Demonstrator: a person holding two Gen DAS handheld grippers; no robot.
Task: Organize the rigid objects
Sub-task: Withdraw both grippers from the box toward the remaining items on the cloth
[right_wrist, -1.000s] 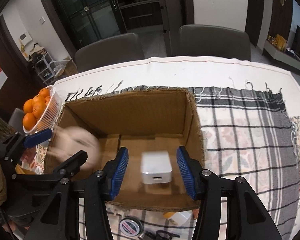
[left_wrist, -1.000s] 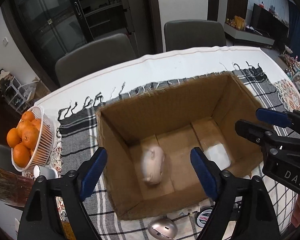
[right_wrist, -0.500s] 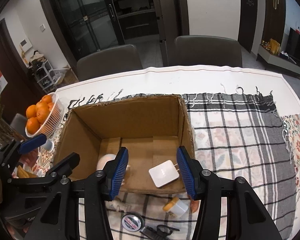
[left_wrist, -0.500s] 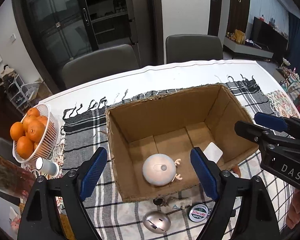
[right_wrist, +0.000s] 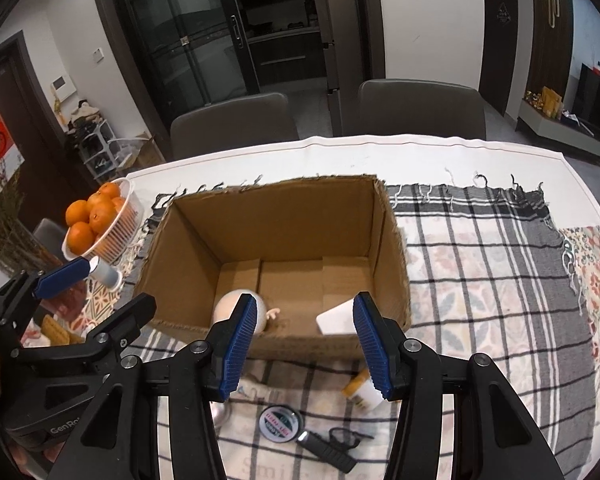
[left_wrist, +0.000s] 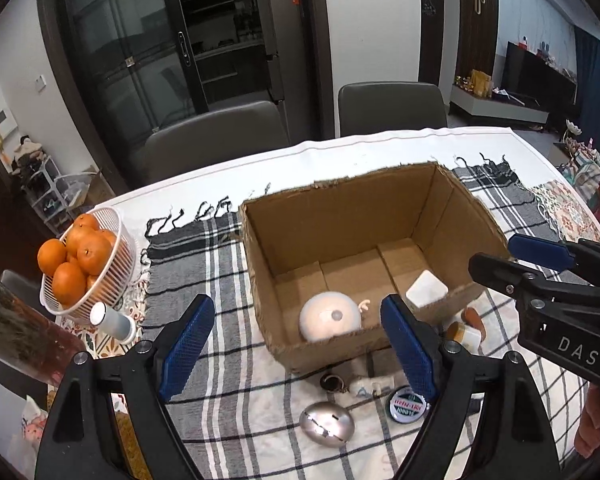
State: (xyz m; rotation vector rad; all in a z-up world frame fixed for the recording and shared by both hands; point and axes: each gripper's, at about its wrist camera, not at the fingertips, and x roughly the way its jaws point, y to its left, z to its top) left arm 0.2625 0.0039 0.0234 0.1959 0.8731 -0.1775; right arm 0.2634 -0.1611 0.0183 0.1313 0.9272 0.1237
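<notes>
Box: the cardboard box sits open-topped on the plaid cloth, mid-table. I read it as the collecting bin, its near wall toward me so I can drop things in from this side.
In the box: a white round toy lies at the near-left of the floor and a white charger at the near-right. Both rest loose against the near wall, which looks to me like they were dropped in, not placed.
Left gripper: the left gripper is wide open with nothing between its blue pads, tilted down above the box's near wall.
Right gripper: the right gripper is open more narrowly, also empty, above the same wall beside the charger's corner.
Left to sort: on the cloth's near edge, just outside the box, I see a silver egg, a round tin, a small white figure with a dark ring beside it, a small bottle and a black key fob. They are bunched close to the box, a short carry.
Not mine: the basket of oranges at the left edge, and the small tube beside it, stand apart from the clutter; I judge they stay.
Progress: two in, several out, so early to midway by my reckoning.
Next: I would take the egg with the wide left and the tin or bottle with the right.
</notes>
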